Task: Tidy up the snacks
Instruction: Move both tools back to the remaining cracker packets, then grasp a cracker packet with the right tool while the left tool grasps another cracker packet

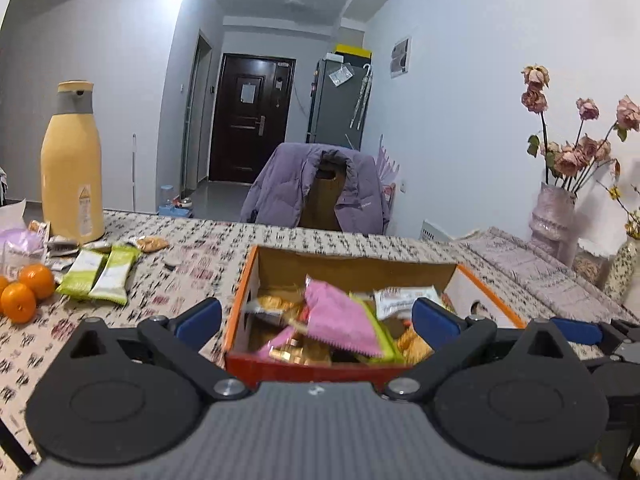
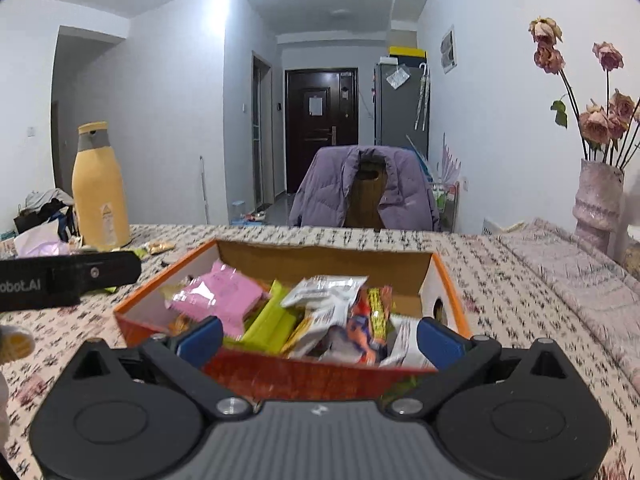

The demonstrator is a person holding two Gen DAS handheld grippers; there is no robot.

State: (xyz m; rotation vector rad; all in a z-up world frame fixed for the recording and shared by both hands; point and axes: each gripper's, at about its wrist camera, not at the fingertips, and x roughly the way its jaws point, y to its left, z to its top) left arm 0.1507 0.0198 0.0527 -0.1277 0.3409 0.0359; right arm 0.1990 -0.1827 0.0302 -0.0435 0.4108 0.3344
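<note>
Hovering at the near wall of the orange-rimmed cardboard box [image 1: 490, 294] of mixed snack packets, the left gripper [image 1: 316, 316] and right gripper [image 2: 318, 338] both have jaws spread wide, holding nothing. Two green-and-white wrapped bars [image 1: 100, 274] lie loose on the patterned tablecloth [image 1: 200, 264], well left of the box. Likely next: left gripper swings over, pinches one bar mid-length, avoids the oranges [image 1: 26, 290].

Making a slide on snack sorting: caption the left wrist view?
Open left gripper faces the snack-filled orange box; two green packets lie unsorted.
</note>
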